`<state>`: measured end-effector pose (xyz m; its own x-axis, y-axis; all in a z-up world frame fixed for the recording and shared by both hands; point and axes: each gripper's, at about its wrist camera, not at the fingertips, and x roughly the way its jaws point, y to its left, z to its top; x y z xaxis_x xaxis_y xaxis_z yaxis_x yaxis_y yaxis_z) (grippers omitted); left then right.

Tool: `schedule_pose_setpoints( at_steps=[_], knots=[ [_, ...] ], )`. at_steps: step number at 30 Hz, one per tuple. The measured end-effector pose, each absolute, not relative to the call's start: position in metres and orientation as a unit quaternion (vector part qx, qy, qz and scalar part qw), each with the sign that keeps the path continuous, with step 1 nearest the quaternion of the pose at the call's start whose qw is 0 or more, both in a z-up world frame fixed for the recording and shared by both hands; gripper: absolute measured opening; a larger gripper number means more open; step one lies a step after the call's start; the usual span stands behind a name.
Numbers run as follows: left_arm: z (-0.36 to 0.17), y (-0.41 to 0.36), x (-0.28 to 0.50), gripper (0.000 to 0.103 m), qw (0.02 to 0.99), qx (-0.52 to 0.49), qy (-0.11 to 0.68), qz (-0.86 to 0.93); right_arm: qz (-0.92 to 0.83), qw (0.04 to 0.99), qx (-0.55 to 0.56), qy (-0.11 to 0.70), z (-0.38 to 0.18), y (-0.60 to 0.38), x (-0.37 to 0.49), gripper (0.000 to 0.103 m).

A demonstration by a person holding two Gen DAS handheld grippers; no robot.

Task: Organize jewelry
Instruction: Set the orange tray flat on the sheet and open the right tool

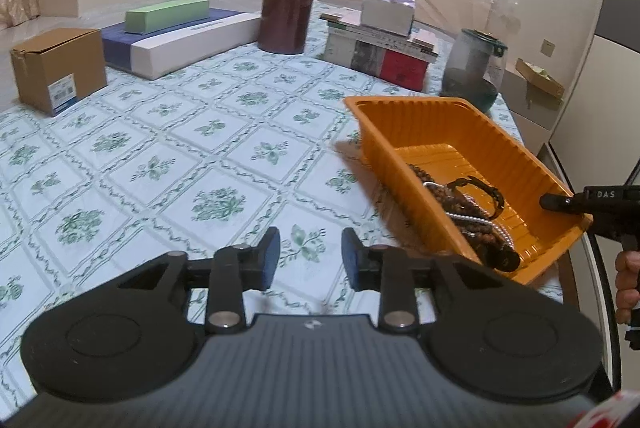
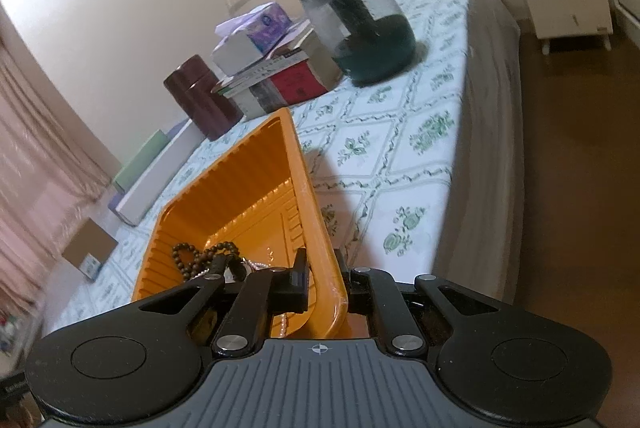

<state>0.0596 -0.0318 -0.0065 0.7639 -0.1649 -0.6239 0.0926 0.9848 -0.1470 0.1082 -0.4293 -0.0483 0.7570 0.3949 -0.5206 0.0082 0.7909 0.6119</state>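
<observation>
While clamped by the right fingers [image 2: 298, 280], orange tray [image 2: 240, 187] wall between them.

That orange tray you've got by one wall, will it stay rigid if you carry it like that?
Probably not. The orange tray looks like thin ribbed plastic, so it may flex where the right gripper pinches one wall. It already sits tilted, so the jewelry could slide toward the low end.

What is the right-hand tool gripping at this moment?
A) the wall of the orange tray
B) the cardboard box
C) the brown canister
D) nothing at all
A: the right tool has one finger inside and one outside the orange tray, closed on its wall, with the beads lying inside; the left tool is open over the bedspread.
</observation>
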Motion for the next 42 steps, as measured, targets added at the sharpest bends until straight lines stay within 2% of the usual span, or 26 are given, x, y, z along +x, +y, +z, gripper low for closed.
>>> schedule_pose_setpoints(
  at_steps=[2, 4, 5, 6, 8, 10, 12, 16, 24, 29, 42],
  knots=[
    [-0.006, -0.028, 0.055, 0.04, 0.938, -0.054, 0.335, -0.062, 0.105, 0.88, 0.323, 0.332, -0.051, -0.432, 0.107, 0.012],
    [-0.005, -0.022, 0.051, 0.046, 0.939, -0.053, 0.334, -0.053, 0.1, 0.874, 0.342, 0.329, -0.053, -0.436, 0.104, 0.033],
    [-0.004, -0.019, 0.048, 0.048, 0.94, -0.054, 0.334, -0.047, 0.094, 0.875, 0.349, 0.323, -0.052, -0.438, 0.101, 0.062],
    [-0.003, -0.016, 0.046, 0.054, 0.94, -0.056, 0.333, -0.041, 0.088, 0.877, 0.351, 0.317, -0.05, -0.44, 0.097, 0.078],
    [-0.002, -0.01, 0.04, 0.066, 0.942, -0.061, 0.329, -0.027, 0.075, 0.881, 0.345, 0.316, -0.047, -0.442, 0.093, 0.078],
    [0.0, -0.004, 0.032, 0.087, 0.944, -0.061, 0.323, -0.004, 0.056, 0.878, 0.353, 0.318, -0.045, -0.445, 0.087, 0.079],
    [0.001, -0.001, 0.023, 0.094, 0.945, -0.054, 0.321, 0.018, 0.037, 0.88, 0.354, 0.313, -0.041, -0.447, 0.079, 0.079],
    [0.001, 0.009, 0.008, 0.1, 0.938, -0.061, 0.337, 0.045, 0.018, 0.894, 0.325, 0.306, -0.02, -0.438, 0.063, 0.081],
    [0.006, 0.013, -0.034, 0.102, 0.929, -0.086, 0.352, 0.072, 0.056, 0.928, 0.179, 0.321, 0.036, -0.367, 0.037, 0.083],
    [0.013, 0.007, -0.049, 0.102, 0.927, -0.093, 0.358, 0.064, 0.12, 0.928, 0.1, 0.337, 0.045, -0.312, 0.021, 0.085],
    [0.018, -0.01, -0.067, 0.102, 0.915, -0.105, 0.387, 0.048, 0.173, 0.905, 0.05, 0.385, 0.027, -0.252, -0.005, 0.087]
  ],
)
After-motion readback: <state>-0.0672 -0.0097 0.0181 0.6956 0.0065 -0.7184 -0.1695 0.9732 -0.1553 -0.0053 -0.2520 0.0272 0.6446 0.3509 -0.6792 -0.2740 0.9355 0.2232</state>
